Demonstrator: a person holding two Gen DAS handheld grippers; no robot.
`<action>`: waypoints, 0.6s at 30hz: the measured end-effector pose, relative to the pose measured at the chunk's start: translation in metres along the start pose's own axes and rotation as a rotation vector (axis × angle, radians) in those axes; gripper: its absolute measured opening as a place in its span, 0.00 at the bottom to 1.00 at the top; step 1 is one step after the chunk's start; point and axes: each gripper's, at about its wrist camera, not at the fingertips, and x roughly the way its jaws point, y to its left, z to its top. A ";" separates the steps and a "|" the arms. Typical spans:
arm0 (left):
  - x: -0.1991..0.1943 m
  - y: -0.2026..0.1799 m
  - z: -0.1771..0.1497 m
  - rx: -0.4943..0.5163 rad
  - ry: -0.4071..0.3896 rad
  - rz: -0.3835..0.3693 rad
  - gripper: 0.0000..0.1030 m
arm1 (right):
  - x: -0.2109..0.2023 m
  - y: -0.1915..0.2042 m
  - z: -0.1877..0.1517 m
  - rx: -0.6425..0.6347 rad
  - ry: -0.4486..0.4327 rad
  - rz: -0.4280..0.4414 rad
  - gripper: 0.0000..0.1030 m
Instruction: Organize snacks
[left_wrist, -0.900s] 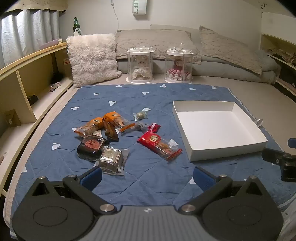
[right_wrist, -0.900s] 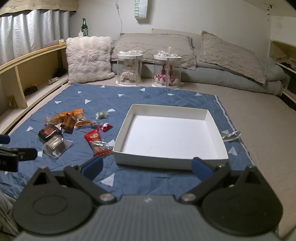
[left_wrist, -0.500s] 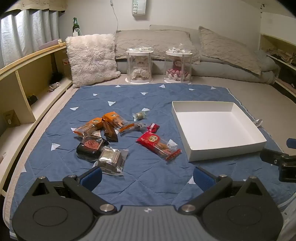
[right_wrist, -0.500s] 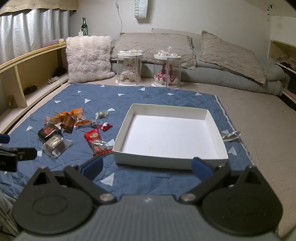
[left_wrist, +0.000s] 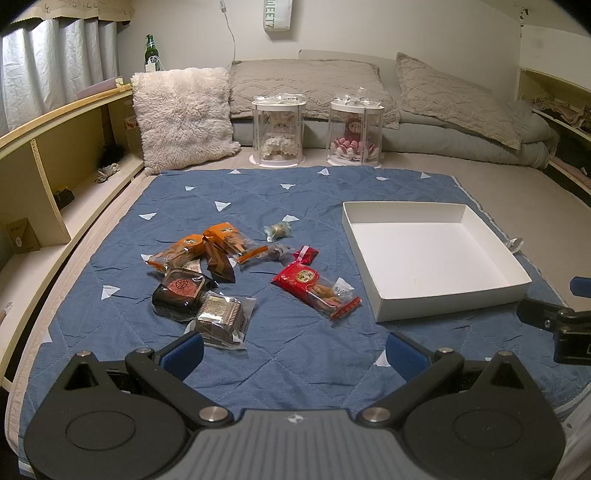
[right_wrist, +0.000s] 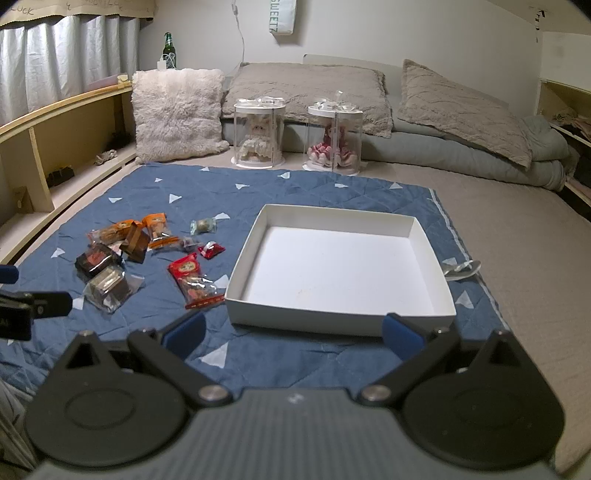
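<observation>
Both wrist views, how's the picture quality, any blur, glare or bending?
Left wrist view: dim indoor light, snacks sharp, no glare; the fisheye bows the shelf and darkens the corners. Right wrist view: same dim light, white box sharp with no blown-out glare on it; soft blur on the gripper body along the bottom edge, and the shelf curves here too.

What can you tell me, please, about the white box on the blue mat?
The white box is a shallow, open, square tray with low walls, apparently cardboard. It is empty and lies flat on the blue mat, to the right of the scattered snacks. A red snack packet lies right by its near left corner; whether they touch is unclear.
</observation>
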 end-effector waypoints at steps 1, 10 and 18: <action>0.000 0.000 0.000 0.000 0.000 0.000 1.00 | 0.000 0.000 0.000 0.000 0.000 -0.001 0.99; 0.000 0.000 0.000 -0.001 0.000 -0.001 1.00 | 0.001 0.000 0.000 -0.001 0.002 -0.001 0.99; 0.000 0.000 0.000 -0.001 0.000 -0.001 1.00 | 0.002 -0.001 0.001 -0.002 0.004 -0.002 0.99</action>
